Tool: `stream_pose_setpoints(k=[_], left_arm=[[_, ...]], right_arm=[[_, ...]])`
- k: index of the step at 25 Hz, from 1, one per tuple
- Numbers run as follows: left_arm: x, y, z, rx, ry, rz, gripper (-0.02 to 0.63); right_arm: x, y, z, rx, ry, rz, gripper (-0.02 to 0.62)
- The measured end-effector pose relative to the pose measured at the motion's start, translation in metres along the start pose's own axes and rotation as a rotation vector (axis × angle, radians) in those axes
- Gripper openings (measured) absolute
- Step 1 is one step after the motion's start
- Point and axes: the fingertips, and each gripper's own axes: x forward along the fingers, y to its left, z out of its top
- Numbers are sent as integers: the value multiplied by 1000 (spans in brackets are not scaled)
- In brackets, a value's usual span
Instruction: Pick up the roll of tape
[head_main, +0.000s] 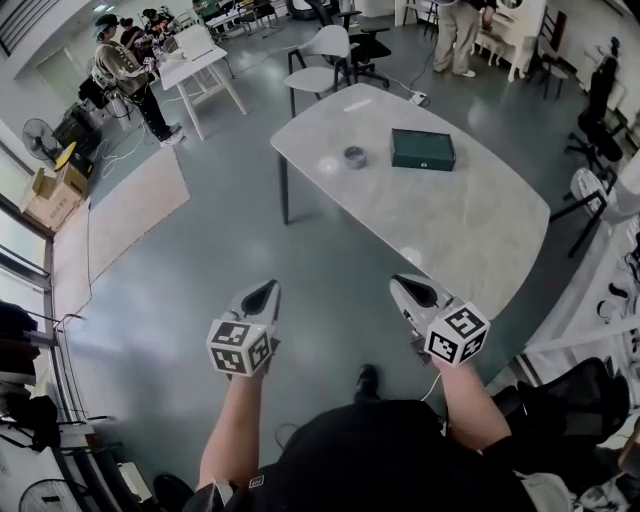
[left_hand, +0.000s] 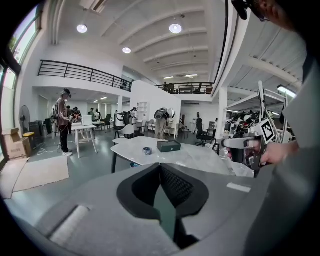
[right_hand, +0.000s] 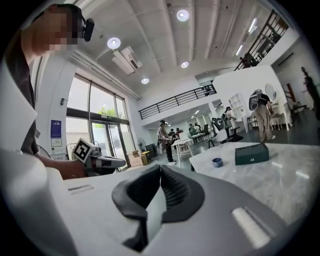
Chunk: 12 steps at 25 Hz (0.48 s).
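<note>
So this is looking like the very start, the approach step, with nothing grabbed yet. The roll of tape (head_main: 355, 157) is sitting flat on the pale worktop (head_main: 450, 220), near the green box (head_main: 423, 149) and off its left side in the head view, with a clear gap between them. Both tools are hanging well short of the green box. The left tool (head_main: 268, 288) is out over the grey floor (head_main: 200, 260), and the right tool (head_main: 404, 285) is pointing in at about the worktop's near edge. Each gripper view is showing its jaws pressed together with nothing between them, so both are closed and empty, and the tape is only showing up small in the distance beside the green box. My guess for what's coming: either tool needs to get in over the worktop, to the side of the green box where the tape is lying, and spread its jaws wide before coming down on the roll. I'd be watching that the jaws straddle the ring's wall or its whole width without nudging it into the green box.
</note>
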Motion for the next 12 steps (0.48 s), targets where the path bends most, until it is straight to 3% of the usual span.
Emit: stream_pose_setpoints(k=[1,2,3,8,12], left_arm=[[7,0,4,-3,-1,2,12],[13,-1,6,-5,0,3,11],[19,-2,8,-6,1,3,11],[34,-15,21,2,-19,0,11],[42,-21,30,-1,-44,2,11]], right_arm=[[0,-8,7,-10,-4,-5,9],[0,-15,13,-16,-6,-9,123],[1,-22,18,-21,-6,-12,167],[-6,-45,30,-53,-11,-26,244],[-10,-53,31,-73,-1,-26,267]])
